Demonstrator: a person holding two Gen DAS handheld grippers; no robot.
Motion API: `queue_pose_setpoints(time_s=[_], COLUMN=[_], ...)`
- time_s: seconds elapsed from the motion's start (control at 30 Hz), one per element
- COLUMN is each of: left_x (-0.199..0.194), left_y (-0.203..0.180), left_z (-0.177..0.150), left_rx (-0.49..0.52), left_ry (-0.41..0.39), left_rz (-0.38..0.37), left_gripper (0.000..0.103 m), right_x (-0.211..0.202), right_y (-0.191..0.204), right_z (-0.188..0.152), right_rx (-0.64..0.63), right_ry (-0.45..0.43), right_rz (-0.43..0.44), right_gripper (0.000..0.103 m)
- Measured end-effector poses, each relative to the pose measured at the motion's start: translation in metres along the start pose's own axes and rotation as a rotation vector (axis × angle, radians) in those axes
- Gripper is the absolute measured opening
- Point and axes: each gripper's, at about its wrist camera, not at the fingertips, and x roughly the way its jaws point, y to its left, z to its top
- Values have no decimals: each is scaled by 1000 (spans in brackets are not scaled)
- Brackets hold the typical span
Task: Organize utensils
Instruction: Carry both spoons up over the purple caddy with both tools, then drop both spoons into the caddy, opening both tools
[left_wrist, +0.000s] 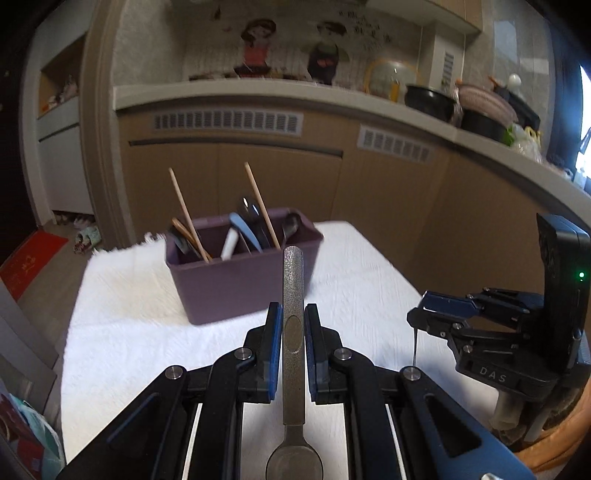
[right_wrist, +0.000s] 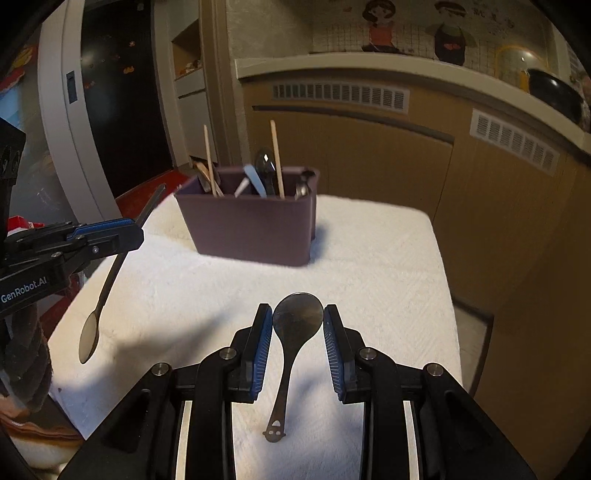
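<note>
Closest to the left wrist camera, the left gripper (left_wrist: 293, 325) is clamped on the flat speckled handle of a grey metal spoon (left_wrist: 293, 295); the handle stands up past the blue pads, and the bowl hangs low toward the camera, partly cut off by the picture's edge; in the right wrist view the same spoon slants down from those jaws, its bowl hanging above the white towel (right_wrist: 369, 258) near the left edge of the table. Between the pads of the right gripper (right_wrist: 298, 325) sits the round bowl of a dark spoon (right_wrist: 291, 339), gripped at its two sides, with the thin handle trailing back toward the camera and ending in a small cut-out tab over the towel. Farther back on the towel stands the purple utensil caddy (left_wrist: 236, 284), upright and divided into compartments; it holds two wooden chopsticks (left_wrist: 258, 205) leaning up above the rim, a light blue utensil, a white-handled one and several dark spoons; which compartment each sits in is hard to tell. Behind it run tan cabinet doors (left_wrist: 280, 177) beneath a pale counter (left_wrist: 258, 98).
</note>
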Motion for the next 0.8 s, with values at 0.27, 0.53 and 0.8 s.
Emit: queue_pose_setpoints(time_s=[0.27,0.53,0.8], left_x=[-19,-16,24], left_y=[21,41,69], left_z=[59,127,155], left_rx=[-31,-45,-70], left_ry=[-167,-352,-392], left_rz=[33,113,151], left_gripper=[10,10,10], right_x=[-29,-38,5], right_y=[10,2,-1], right_z=[72,153,201], right_rx=[-63,-66,-64], right_ry=[-164,-320,-345], right_rz=[-31,-48,-43], right_gripper=[29,29,29])
